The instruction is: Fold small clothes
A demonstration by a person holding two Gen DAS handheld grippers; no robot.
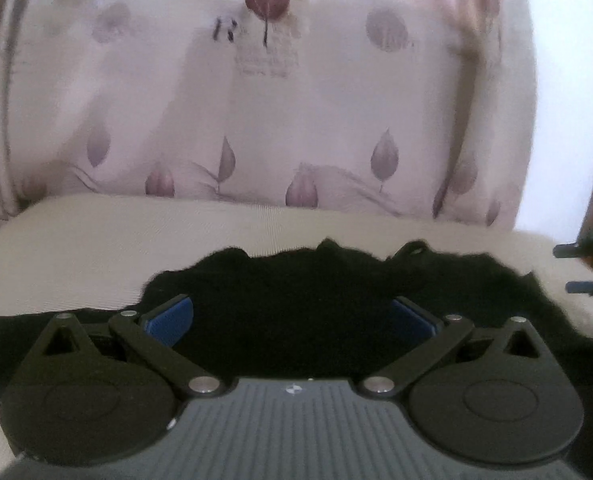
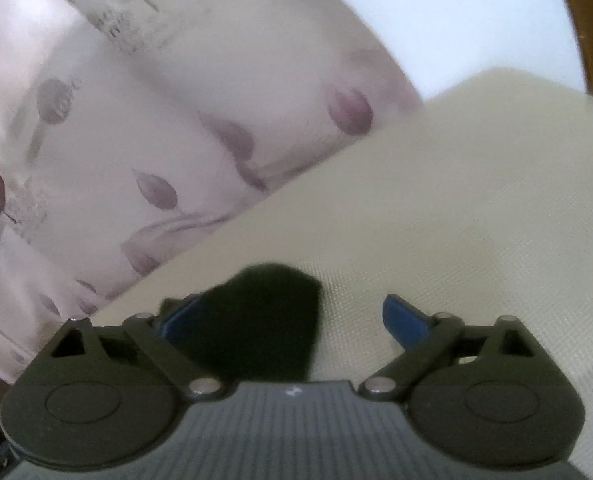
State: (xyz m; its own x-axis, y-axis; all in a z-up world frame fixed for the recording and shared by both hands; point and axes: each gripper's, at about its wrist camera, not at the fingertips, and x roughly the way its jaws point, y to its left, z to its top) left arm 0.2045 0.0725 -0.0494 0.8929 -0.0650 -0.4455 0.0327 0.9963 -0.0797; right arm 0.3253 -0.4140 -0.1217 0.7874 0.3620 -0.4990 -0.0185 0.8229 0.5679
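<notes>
A black garment (image 1: 296, 300) lies spread on a cream surface (image 1: 96, 248). My left gripper (image 1: 292, 316) is open just above it, blue pads wide apart over the cloth. In the right wrist view a corner of the black garment (image 2: 264, 320) lies between the fingers, near the left pad. My right gripper (image 2: 292, 316) is open, with its right pad over bare cream surface (image 2: 456, 220). Part of the right gripper (image 1: 592, 272) shows at the right edge of the left wrist view.
A pale pink curtain with purple leaf prints (image 1: 256, 112) hangs right behind the surface and shows again in the right wrist view (image 2: 136, 140). A white wall (image 2: 456, 20) and a brown wooden edge (image 2: 592, 40) stand at the right.
</notes>
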